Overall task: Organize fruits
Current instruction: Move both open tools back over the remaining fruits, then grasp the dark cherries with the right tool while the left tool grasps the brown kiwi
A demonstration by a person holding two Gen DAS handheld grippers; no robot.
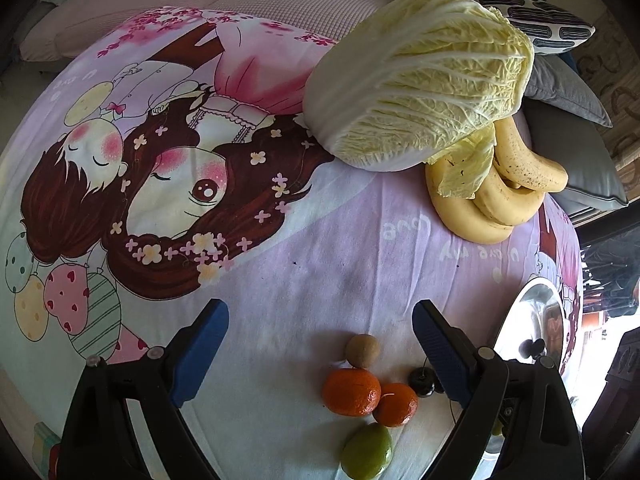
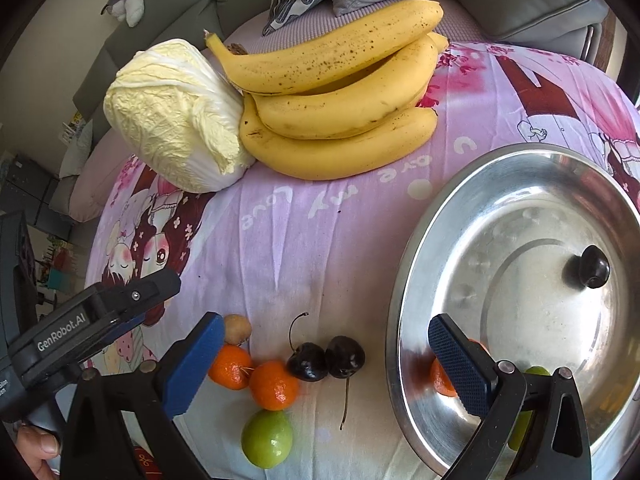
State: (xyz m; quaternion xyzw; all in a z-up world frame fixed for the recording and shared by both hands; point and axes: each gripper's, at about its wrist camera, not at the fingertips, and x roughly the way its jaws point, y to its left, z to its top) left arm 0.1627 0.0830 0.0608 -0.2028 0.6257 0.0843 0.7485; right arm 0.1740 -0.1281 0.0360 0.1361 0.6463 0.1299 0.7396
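Both claws hang wide apart over the fruit, nothing between their blue pads: the left claw (image 1: 320, 344) hovers above the small cluster, and the right claw (image 2: 326, 364) straddles the cloth and the rim of the pan. The left claw also shows from the right wrist view, black body at the lower left, with a fingertip of the person's hand (image 2: 34, 446) beneath it.

Biggest first: a grey sofa (image 2: 168, 20) wraps the back of the room, with a patterned cushion (image 1: 536, 20) and a plain grey cushion (image 1: 568, 92) behind the produce. The surface is draped in a pink cartoon cloth (image 1: 280, 240) printed with two big-eyed characters and balloons.

On it, a napa cabbage (image 1: 416, 80) lies on its side, touching the bunch of bananas (image 2: 340, 100) just beside it. Nearer, a shiny steel pan (image 2: 520, 208) sits to the right, and it already holds one dark cherry (image 2: 595, 266), with another orange and something green showing behind the right claw's finger.

Now the little ones, clustered on the cloth to the left of the pan: a green lime (image 2: 267, 443) nearest, two mandarins (image 2: 274, 385) touching each other above it, a small brown fruit (image 2: 237, 329) just behind them, and two stemmed cherries (image 2: 326, 360) side by side between the mandarins and the pan.
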